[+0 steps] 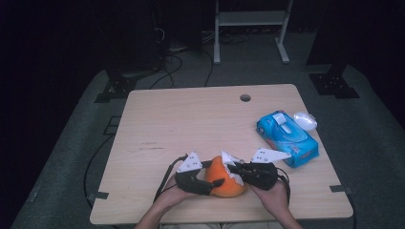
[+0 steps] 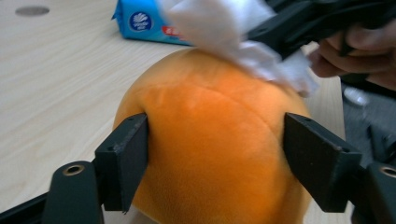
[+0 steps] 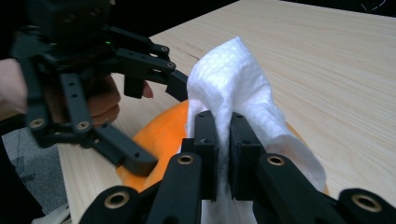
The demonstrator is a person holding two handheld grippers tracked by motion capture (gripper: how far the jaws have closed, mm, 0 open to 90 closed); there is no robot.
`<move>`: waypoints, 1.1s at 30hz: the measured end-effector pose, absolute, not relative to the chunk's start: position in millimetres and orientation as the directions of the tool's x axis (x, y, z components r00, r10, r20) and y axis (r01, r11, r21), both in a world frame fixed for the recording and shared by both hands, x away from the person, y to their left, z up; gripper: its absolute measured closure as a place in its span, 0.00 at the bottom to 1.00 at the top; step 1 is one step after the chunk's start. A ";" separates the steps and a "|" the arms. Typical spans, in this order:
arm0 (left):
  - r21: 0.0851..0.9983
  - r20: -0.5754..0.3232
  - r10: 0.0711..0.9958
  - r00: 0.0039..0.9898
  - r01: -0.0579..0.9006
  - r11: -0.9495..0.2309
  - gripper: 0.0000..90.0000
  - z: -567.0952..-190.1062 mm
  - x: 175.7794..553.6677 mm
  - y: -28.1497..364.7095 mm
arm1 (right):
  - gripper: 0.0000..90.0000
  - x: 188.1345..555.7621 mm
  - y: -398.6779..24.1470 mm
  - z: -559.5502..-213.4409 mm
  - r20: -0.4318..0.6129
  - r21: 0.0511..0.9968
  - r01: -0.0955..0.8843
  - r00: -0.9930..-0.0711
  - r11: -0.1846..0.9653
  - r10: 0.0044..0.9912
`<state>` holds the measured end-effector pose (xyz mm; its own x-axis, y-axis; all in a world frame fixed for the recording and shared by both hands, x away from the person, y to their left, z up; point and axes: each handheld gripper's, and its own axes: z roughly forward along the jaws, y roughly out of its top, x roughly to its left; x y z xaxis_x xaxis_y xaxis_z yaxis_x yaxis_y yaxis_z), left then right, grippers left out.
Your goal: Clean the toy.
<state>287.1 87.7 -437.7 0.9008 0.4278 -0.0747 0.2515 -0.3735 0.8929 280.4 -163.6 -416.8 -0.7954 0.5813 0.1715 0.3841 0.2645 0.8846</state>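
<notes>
An orange plush ball (image 1: pixel 224 179) rests near the table's front edge. My left gripper (image 1: pixel 212 172) is shut on the plush ball (image 2: pixel 210 140): its two black pads (image 2: pixel 128 154) press the ball's sides. My right gripper (image 3: pixel 223 140) is shut on a white tissue (image 3: pixel 233 88), and the tissue (image 1: pixel 230 161) lies against the top of the ball. From the left gripper view the tissue (image 2: pixel 233 32) drapes over the ball's upper right, with the right gripper (image 2: pixel 289 37) above it. The left gripper (image 3: pixel 154 126) clamps the ball (image 3: pixel 161 135) in the right gripper view.
A blue pack of wipes (image 1: pixel 286 137) lies on the table (image 1: pixel 191 119) to the right, with a clear plastic piece (image 1: pixel 304 120) beside it. A round cable hole (image 1: pixel 245 98) sits near the far edge. Cables trail off the front left.
</notes>
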 end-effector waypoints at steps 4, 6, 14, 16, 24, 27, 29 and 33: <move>0.912 -0.079 0.407 0.910 0.231 -0.340 0.30 -433.1 287.0 91.5 | 0.93 284.4 -175.5 -423.1 0.186 0.878 0.404 -0.783 0.258 0.593; 0.905 -0.098 0.434 0.896 0.262 -0.335 0.20 -435.7 291.2 92.4 | 0.92 285.2 -179.5 -423.0 0.185 0.877 0.407 -0.776 0.255 0.603; 0.881 -0.160 0.442 0.883 0.330 -0.340 0.24 -444.8 294.6 89.4 | 0.92 283.9 -175.3 -420.9 0.170 0.876 0.402 -0.775 0.267 0.609; 0.883 -0.118 0.433 0.894 0.294 -0.366 0.33 -440.0 289.4 86.2 | 0.92 277.9 -167.6 -414.3 0.149 0.891 0.369 -0.786 0.264 0.600; 0.896 -0.079 0.418 0.905 0.248 -0.367 0.20 -435.3 286.0 85.1 | 0.92 282.2 -178.1 -417.8 0.144 0.883 0.378 -0.784 0.280 0.603; 0.871 -0.124 0.463 0.877 0.320 -0.372 0.10 -443.7 293.0 86.6 | 0.92 284.5 -182.4 -418.8 0.149 0.880 0.386 -0.778 0.277 0.611; 0.860 -0.148 0.460 0.876 0.344 -0.378 0.10 -446.5 293.8 85.0 | 0.92 284.5 -180.4 -419.2 0.148 0.879 0.386 -0.779 0.280 0.610; 0.861 -0.116 0.443 0.889 0.312 -0.401 0.30 -446.0 289.5 81.6 | 0.92 280.7 -171.7 -415.3 0.112 0.884 0.360 -0.782 0.298 0.613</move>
